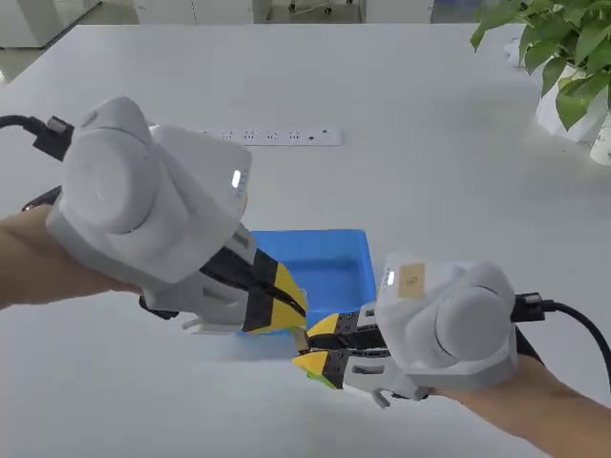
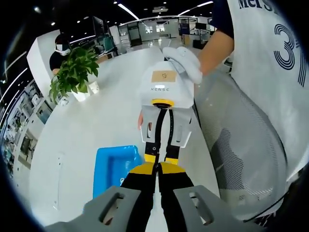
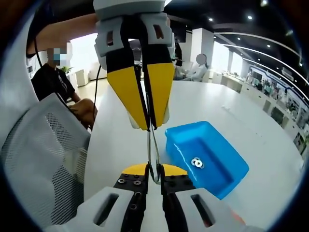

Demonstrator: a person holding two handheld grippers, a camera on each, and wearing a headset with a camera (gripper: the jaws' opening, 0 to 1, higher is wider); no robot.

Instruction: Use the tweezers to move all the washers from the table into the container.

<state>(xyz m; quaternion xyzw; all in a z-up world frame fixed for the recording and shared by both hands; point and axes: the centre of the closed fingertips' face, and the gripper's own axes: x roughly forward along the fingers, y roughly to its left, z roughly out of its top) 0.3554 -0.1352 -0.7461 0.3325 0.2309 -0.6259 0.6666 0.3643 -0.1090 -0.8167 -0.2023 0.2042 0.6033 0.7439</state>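
container (image 3: 219, 166): blue open tray, flat on the white tabletop (image 1: 401, 86), just beyond the meeting tool tips in the head view
contents: two washers (image 3: 196, 163) lying close together near the middle of the container floor
tweezers (image 3: 152, 150): thin metal pair bridging the two tools, over the tabletop just beside the container's edge
right tool (image 3: 154, 178): jaws narrow, pinched on one end of the tweezers
left tool (image 3: 150, 126): yellow jaws narrow, closed on the other end, tip to tip with the right tool
far side: power strip (image 1: 272, 136) on the tabletop well behind the container; potted plant (image 1: 563, 48) at the far right corner
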